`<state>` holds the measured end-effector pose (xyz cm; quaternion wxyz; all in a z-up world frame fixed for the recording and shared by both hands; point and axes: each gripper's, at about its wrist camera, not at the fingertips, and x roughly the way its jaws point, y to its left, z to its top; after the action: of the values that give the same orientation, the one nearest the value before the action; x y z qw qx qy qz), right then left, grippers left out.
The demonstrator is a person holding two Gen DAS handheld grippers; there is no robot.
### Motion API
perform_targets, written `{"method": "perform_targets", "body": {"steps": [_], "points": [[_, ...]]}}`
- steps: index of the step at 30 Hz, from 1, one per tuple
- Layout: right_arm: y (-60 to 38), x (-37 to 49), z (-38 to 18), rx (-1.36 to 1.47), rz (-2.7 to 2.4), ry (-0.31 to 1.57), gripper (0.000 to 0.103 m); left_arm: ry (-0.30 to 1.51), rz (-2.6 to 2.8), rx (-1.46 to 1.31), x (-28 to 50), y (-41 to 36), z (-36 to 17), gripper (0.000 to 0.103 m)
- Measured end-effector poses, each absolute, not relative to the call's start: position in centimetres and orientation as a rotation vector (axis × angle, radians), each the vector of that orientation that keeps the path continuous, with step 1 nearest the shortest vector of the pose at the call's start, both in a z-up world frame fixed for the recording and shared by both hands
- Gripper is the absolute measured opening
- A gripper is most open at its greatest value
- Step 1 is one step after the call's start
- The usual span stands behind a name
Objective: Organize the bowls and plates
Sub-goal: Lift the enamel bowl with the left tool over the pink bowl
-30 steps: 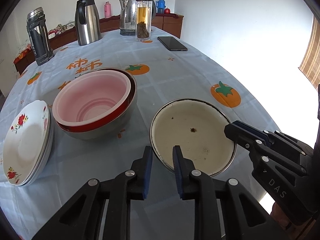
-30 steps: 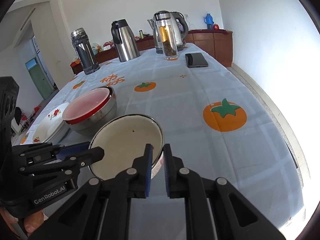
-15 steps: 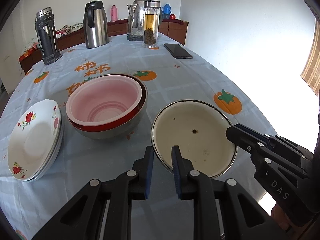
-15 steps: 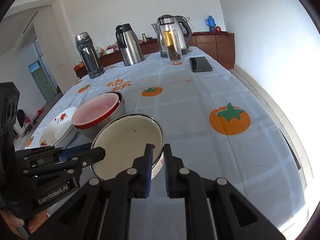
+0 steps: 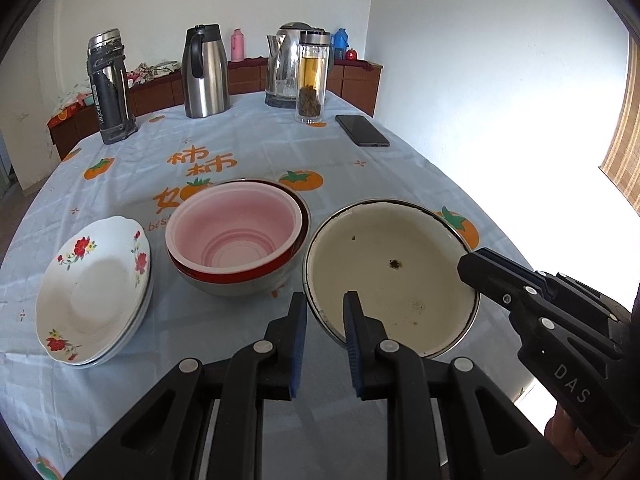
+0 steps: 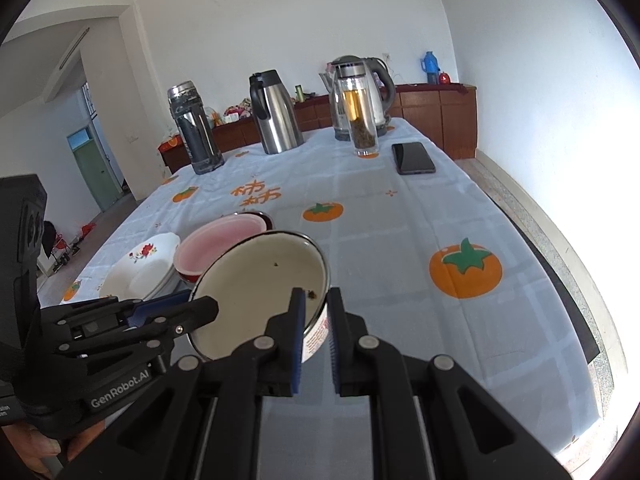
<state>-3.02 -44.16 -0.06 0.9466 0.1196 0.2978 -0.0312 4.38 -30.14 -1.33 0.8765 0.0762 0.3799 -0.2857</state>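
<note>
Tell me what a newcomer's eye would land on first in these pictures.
The cream enamel bowl in the foreground, gripped at its rim by both tools: the left tool on the near edge, the right tool on the side edge. Just left of it sits a pink bowl nested in a red-rimmed metal one, then a stack of flowered plates. Flasks and a kettle line the far end of the persimmon-print tablecloth.
</note>
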Motion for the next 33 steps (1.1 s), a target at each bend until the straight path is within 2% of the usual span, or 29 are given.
{"method": "perform_targets", "body": {"steps": [18,33], "points": [[-42.4,-1.5,2.7,0.214,-0.013,0.544,0.011,0.723,-0.543,0.137,5.3,-28.1,1.5,0.020],[-40.3,6.2,3.9,0.199,0.054,0.543,0.011,0.699,-0.452,0.161,11.1,-25.8,2.4,0.021]]}}
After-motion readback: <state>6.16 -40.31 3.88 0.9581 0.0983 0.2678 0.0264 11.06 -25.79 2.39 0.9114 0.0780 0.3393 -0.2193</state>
